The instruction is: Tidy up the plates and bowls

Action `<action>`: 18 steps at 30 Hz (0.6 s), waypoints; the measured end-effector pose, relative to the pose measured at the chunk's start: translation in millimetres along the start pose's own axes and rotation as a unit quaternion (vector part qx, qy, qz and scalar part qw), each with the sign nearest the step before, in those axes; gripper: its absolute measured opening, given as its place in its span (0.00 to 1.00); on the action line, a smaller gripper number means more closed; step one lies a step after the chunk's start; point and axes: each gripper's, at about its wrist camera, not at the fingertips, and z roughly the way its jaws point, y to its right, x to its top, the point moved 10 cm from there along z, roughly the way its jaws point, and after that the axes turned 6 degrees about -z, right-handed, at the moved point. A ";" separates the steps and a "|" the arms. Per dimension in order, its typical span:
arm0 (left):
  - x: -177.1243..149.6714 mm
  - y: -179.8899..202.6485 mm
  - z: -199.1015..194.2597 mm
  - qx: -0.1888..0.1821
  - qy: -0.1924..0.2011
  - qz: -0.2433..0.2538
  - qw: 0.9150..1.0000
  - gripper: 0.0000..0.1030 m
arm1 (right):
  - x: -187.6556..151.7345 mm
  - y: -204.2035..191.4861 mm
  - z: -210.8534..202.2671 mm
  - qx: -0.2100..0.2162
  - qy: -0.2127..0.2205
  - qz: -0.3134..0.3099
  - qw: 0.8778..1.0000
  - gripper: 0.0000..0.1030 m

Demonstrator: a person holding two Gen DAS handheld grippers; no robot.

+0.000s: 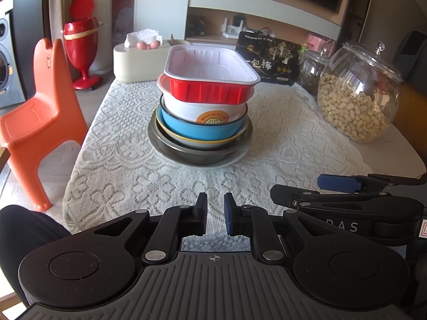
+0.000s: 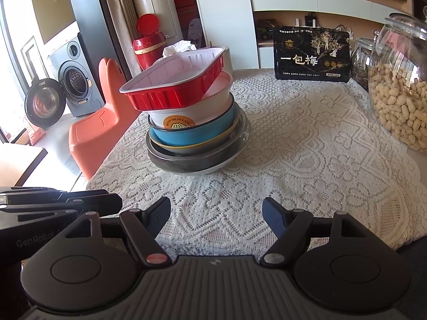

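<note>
One stack (image 1: 200, 112) of dishes stands on the lace cloth (image 1: 120, 160), dead ahead of both grippers and well apart from each. Neither touches it.

Stack, bottom to top: a wide dark bowl (image 1: 197, 154) on a pale plate, a yellow-rimmed dish, a blue bowl (image 1: 186, 126), a white tub (image 1: 202, 106) with an orange label, and a red tray (image 1: 210, 77) with a white inside. The tray is the only oblong piece. From the left gripper (image 1: 214, 214) its long axis runs across the view, left to right. From the right gripper (image 2: 216, 216) the tray sits tilted, its near-left corner hanging out past the tub and its far end higher.

Left gripper: fingers close together, a narrow gap between the pads, nothing in it. Right gripper: fingers spread wide, empty. The two are side by side at the near edge of the table.

Bearing: the stack lies straight ahead and slightly left of centre for the left gripper; ahead and clearly left of centre for the right. The distances look alike, so neither hand is plainly nearer.

Judgement: dishes nested in one pile fit a job all but finished, or a pile yet to be sorted apart. The frames do not settle which.

Peanut jar (image 1: 357, 93) stands off to the right, clear of the stack.
</note>
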 end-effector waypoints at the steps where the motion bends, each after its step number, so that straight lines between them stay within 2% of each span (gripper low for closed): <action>1: -0.1 -0.3 0.2 0.000 0.000 0.000 1.000 0.16 | 0.1 -0.2 -0.1 0.000 0.000 -0.001 1.000 0.74; 15: 0.3 -0.6 -0.4 0.000 0.002 -0.001 1.000 0.16 | -0.6 -0.9 -0.1 0.002 0.000 -0.002 1.000 0.74; 18: 1.0 -3.1 -0.9 0.011 0.006 -0.004 1.000 0.16 | -0.5 -1.5 -0.1 0.003 0.002 -0.002 1.000 0.74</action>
